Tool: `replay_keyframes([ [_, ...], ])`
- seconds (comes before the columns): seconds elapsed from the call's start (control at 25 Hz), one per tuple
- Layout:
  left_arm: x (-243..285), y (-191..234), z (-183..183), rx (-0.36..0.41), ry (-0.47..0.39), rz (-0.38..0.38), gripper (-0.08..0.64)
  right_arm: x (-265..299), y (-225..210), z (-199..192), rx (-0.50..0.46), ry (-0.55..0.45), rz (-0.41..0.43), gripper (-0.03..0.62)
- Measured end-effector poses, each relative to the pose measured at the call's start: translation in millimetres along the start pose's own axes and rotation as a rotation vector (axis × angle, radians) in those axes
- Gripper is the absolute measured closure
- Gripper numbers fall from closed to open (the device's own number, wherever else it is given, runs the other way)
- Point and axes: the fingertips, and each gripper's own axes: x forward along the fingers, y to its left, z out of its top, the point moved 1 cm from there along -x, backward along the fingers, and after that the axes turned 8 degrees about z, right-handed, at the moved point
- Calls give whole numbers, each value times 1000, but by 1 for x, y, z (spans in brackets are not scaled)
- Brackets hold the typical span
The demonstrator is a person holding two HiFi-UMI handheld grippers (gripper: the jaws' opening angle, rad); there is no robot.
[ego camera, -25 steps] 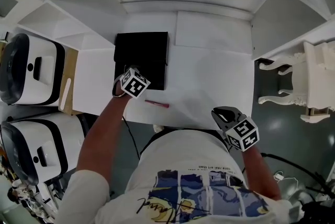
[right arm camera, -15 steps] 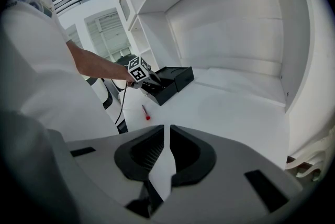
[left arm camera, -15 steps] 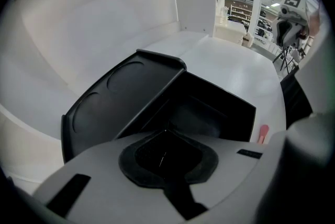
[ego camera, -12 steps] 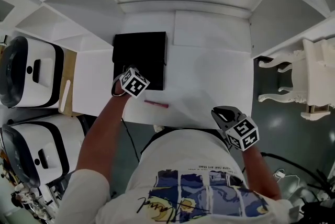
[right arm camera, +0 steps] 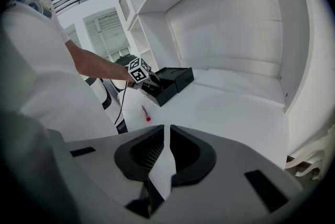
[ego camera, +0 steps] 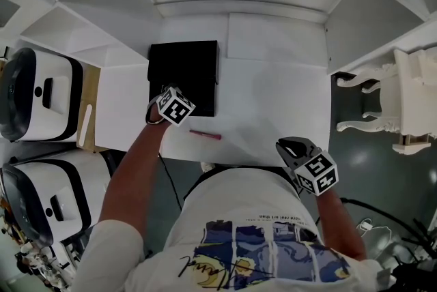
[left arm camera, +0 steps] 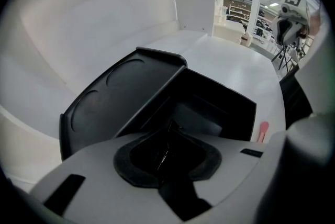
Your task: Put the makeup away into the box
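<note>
An open black box (ego camera: 184,65) stands on the white desk, its lid (left arm camera: 120,92) tipped back to the left. My left gripper (ego camera: 174,104) hangs steeply down over the box's near edge. Its jaws (left arm camera: 168,126) have just been opening to a small gap. Something thin and dark shows between them, dark on dark, and no pad visibly presses on it. A pink makeup stick (ego camera: 205,135) lies on the desk just in front of the box (left arm camera: 209,108). My right gripper (ego camera: 290,147) rests at the desk's front right, its jaws (right arm camera: 167,131) together with nothing between them.
The desk sits in a white alcove with shelf walls on both sides and at the back. Two white and black machines (ego camera: 41,89) stand on the floor at the left. A white carved chair (ego camera: 403,106) stands at the right.
</note>
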Motion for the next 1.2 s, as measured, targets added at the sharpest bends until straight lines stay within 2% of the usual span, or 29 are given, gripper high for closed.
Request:
replay_keyframes([
  [0.36, -19, 1, 0, -6, -62, -11, 451, 5, 13, 3, -6, -6, -11, 539],
  [0.76, -85, -2, 6, 5, -237, -1, 451, 20, 43, 6, -24, -11, -14, 538],
  [1.2, -140, -25, -17, -14, -342, -47, 453, 34, 83, 6, -35, -22, -38, 539],
])
